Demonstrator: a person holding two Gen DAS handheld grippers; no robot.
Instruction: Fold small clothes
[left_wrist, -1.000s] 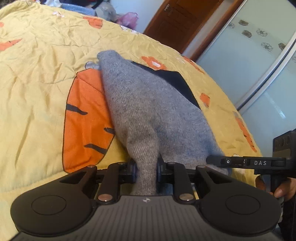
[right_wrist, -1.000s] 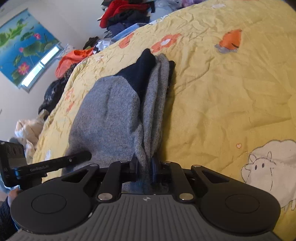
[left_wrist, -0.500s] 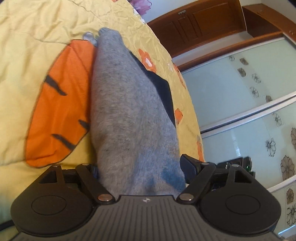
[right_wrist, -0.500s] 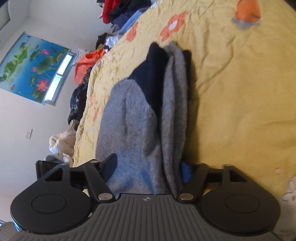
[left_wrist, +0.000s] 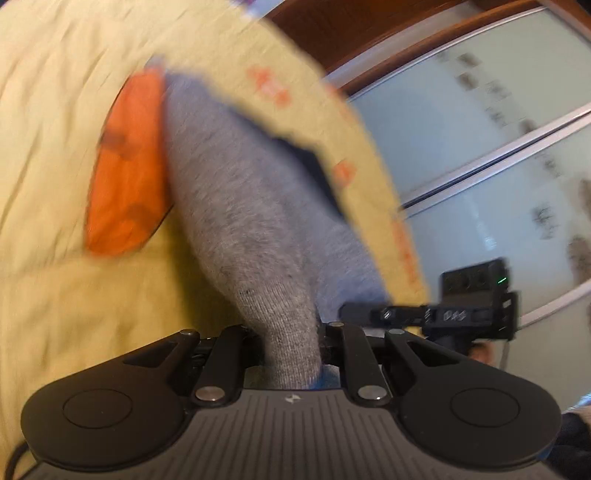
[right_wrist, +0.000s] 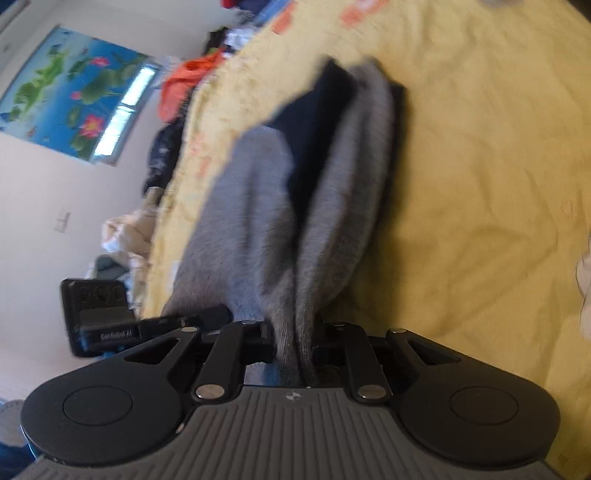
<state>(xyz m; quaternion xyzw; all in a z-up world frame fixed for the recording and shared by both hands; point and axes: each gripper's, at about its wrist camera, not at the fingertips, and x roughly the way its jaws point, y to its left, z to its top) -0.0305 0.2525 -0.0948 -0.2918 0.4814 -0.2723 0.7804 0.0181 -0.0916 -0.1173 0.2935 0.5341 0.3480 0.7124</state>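
Note:
A small grey knitted garment (left_wrist: 243, 206) with a dark navy patch (left_wrist: 314, 166) lies lengthwise on the yellow bedspread (left_wrist: 55, 147). My left gripper (left_wrist: 291, 343) is shut on its near edge, with the bunched cloth rising between the fingers. In the right wrist view the same garment (right_wrist: 251, 206) shows two grey folds with navy between them. My right gripper (right_wrist: 295, 343) is shut on the near ends of those folds. Each gripper shows in the other's view: the right gripper (left_wrist: 354, 312) close beside the left, the left gripper (right_wrist: 221, 314) at the garment's left edge. Both views are motion-blurred.
The bedspread carries an orange carrot print (left_wrist: 125, 177) just left of the garment. Frosted sliding doors (left_wrist: 498, 147) stand past the bed's edge. A pile of clothes (right_wrist: 184, 81) lies at the bed's far end, under a wall picture (right_wrist: 74, 92).
Both grippers held the garment a second ago, stood open around it half a second ago, and are shut on its near edge again now. Both cameras are swinging.

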